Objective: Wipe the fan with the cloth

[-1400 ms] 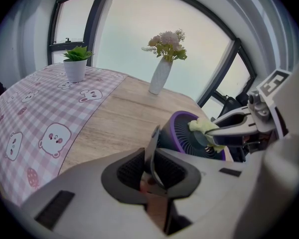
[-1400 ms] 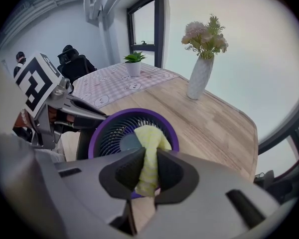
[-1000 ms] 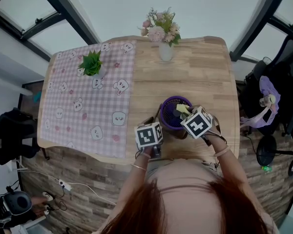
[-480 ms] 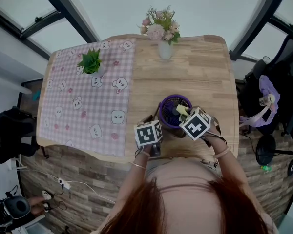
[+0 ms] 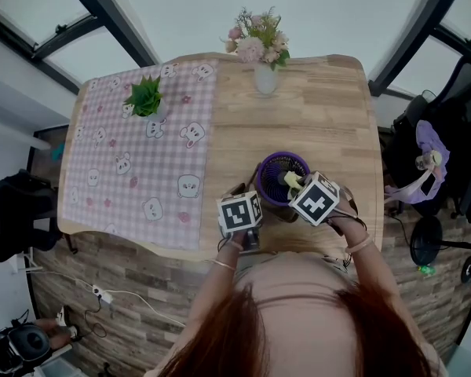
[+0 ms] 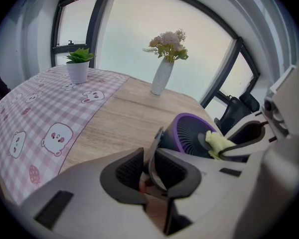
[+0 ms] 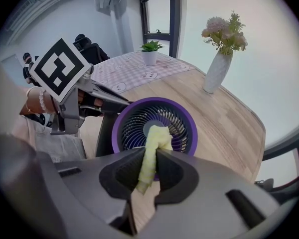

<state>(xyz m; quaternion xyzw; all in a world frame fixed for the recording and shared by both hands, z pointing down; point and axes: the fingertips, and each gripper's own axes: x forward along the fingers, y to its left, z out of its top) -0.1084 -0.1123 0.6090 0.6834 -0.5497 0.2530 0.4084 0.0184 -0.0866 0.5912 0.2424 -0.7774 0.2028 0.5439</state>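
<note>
Purple-rimmed fan [image 7: 154,126] is sitting on the bare wood of the table [image 5: 314,116], near the person's edge, just right of the pink checked tablecloth [image 5: 133,163]. Left gripper [image 6: 150,169] is clenching a thin dark edge at the fan's side, jaws pinched tight on it. Right gripper [image 7: 148,169] is gripping the yellow cloth [image 7: 152,151], jaws closed on it, with the free end of the cloth pressing against the centre of the fan's grille. A vase of flowers [image 5: 265,77] and a potted plant [image 5: 147,100] are standing well apart at the far side.
</note>
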